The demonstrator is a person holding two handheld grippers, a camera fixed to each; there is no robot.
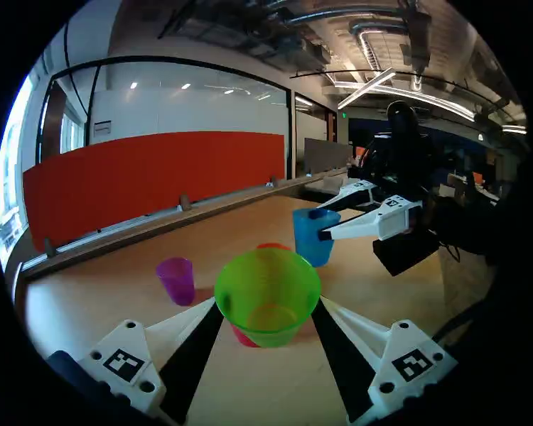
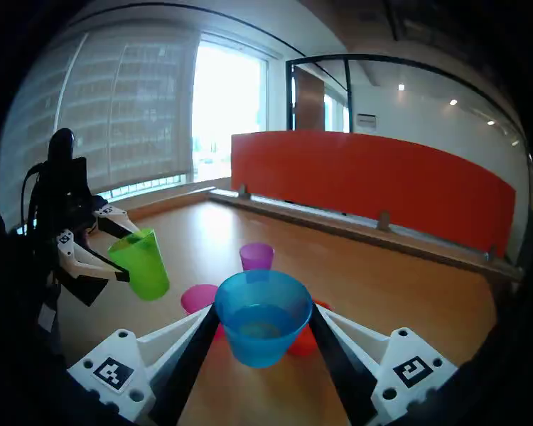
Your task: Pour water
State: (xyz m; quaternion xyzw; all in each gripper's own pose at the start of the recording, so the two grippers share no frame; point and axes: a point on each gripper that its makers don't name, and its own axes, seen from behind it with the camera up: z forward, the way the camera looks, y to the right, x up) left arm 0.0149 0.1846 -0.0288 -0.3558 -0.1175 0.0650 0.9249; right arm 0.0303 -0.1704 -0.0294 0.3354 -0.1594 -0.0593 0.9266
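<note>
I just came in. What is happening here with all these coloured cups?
A person holds a gripper in each hand over a wooden table. The left gripper is shut on a green cup, and the right gripper is shut on a blue cup. The two held cups are apart and roughly upright, so nothing is being poured right now. A purple cup, a pink cup and a red cup stand on the table.

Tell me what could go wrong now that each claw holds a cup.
1. The green cup looks tilted in the left claw; whatever it holds may spill on the table early.
2. The pink cup and red cup stand close behind the blue cup in the right claw; a low swing could topple them.
</note>
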